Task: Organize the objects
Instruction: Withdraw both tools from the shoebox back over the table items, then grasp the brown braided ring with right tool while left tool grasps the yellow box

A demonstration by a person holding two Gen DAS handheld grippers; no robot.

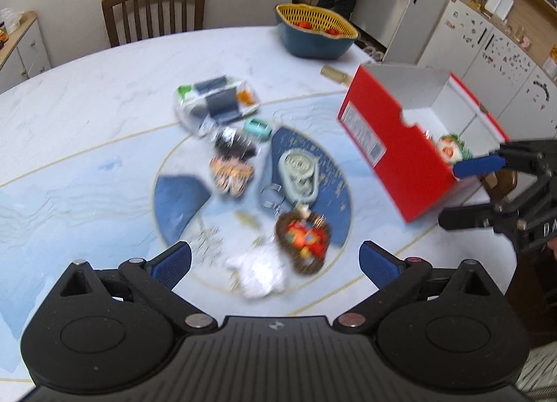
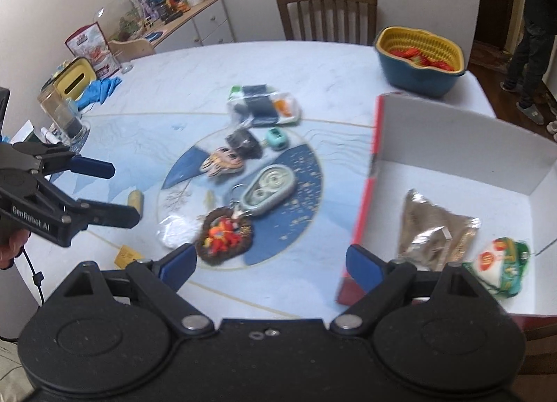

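Note:
A red box (image 1: 393,144) with a white inside stands open at the table's right; in the right wrist view it holds a silver foil packet (image 2: 431,231) and a white-and-green packet (image 2: 501,266). Loose items lie mid-table: a brown woven ornament (image 1: 303,238), a white soft item (image 1: 257,273), a pale green oval piece (image 1: 299,175), a striped orange item (image 1: 231,172), a black item (image 1: 235,144), a small teal item (image 1: 257,128) and a clear bag (image 1: 216,102). My left gripper (image 1: 275,264) hangs open and empty above the white item. My right gripper (image 2: 271,262) is open and empty beside the box's near corner.
A blue basket with a yellow liner (image 2: 417,61) sits at the far right of the table (image 2: 156,95), a wooden chair (image 2: 327,12) behind it. A glass jar (image 2: 62,116), yellow tissue box (image 2: 75,81) and blue cloth (image 2: 101,88) crowd the left edge. A person (image 2: 532,36) stands far right.

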